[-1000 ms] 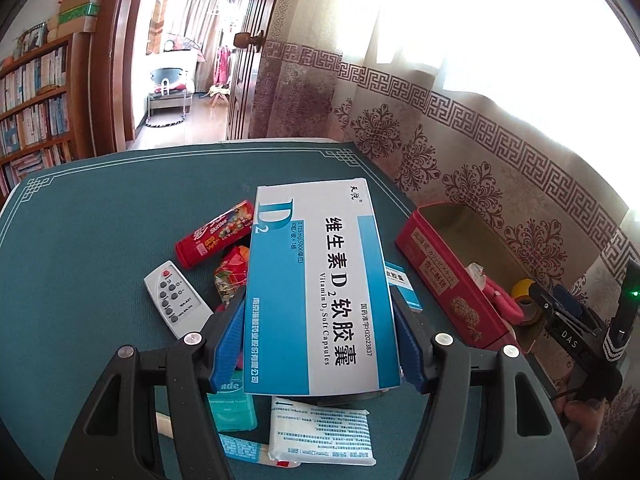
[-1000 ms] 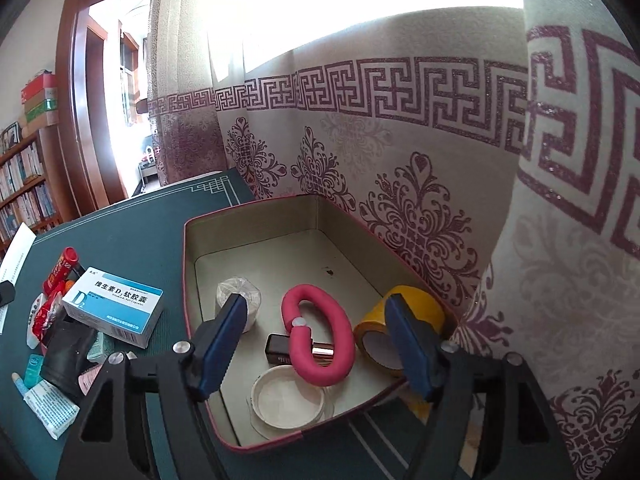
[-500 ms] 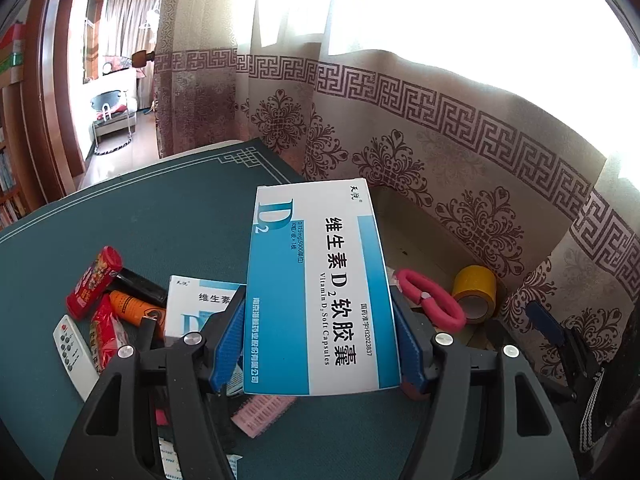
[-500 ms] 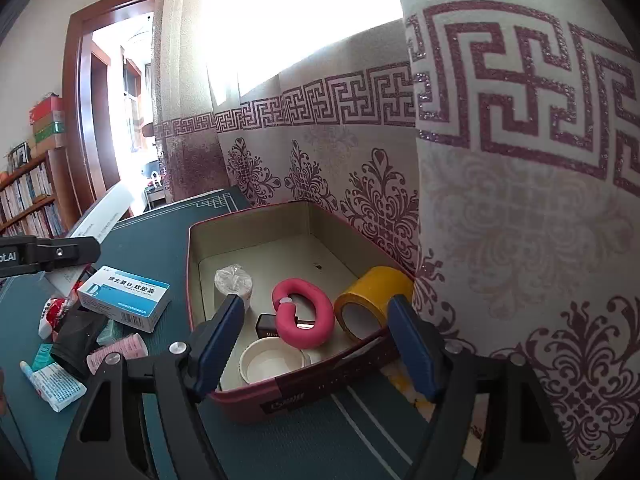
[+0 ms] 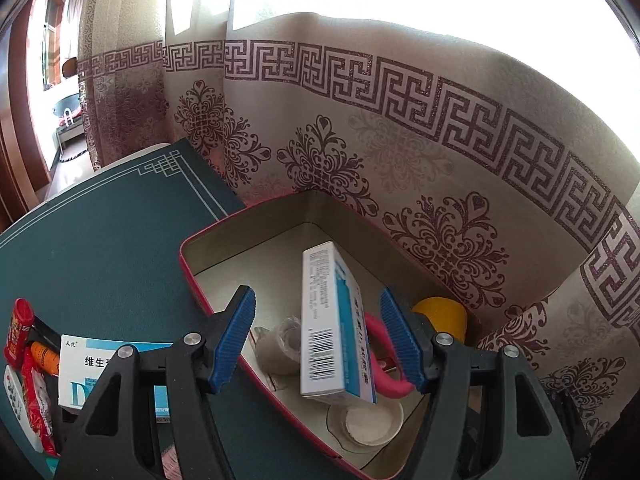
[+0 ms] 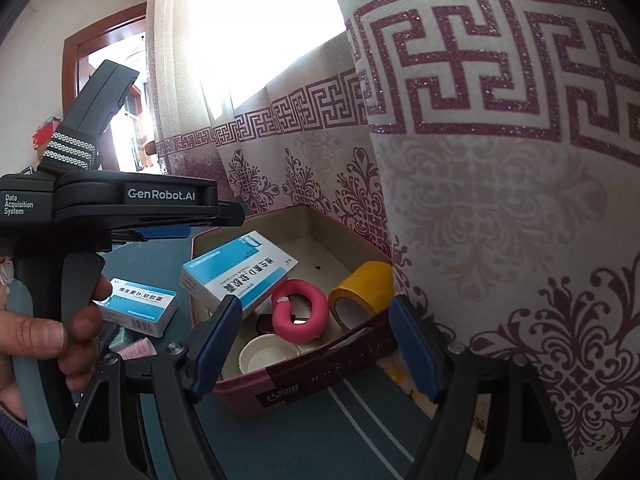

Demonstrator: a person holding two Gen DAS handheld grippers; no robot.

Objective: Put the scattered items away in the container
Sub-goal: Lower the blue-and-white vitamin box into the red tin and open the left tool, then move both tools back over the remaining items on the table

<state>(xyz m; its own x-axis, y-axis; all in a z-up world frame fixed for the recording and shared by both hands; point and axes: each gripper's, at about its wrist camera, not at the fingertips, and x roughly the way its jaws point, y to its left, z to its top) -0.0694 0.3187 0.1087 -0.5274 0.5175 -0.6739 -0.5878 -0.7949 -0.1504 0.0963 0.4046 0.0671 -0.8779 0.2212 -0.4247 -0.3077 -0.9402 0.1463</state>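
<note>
While the left gripper (image 5: 318, 338) hung over the red tin (image 5: 188, 276), its jaws stood apart and the medicine box (image 5: 336, 320) tipped free between them, touching neither pad, apparently falling into the tin. At nine o'clock, a second box (image 5: 104, 376) and snack packets (image 5: 18, 328) lay on the green table (image 5: 100, 240). At three o'clock sat a pink ring (image 6: 300, 312) and yellow tape (image 6: 360, 292). The right gripper (image 6: 316, 348) waited near the tin, jaws open and empty.

Both wrist views look down, close, sharing the red tin (image 5: 192, 276) (image 6: 304, 380).
</note>
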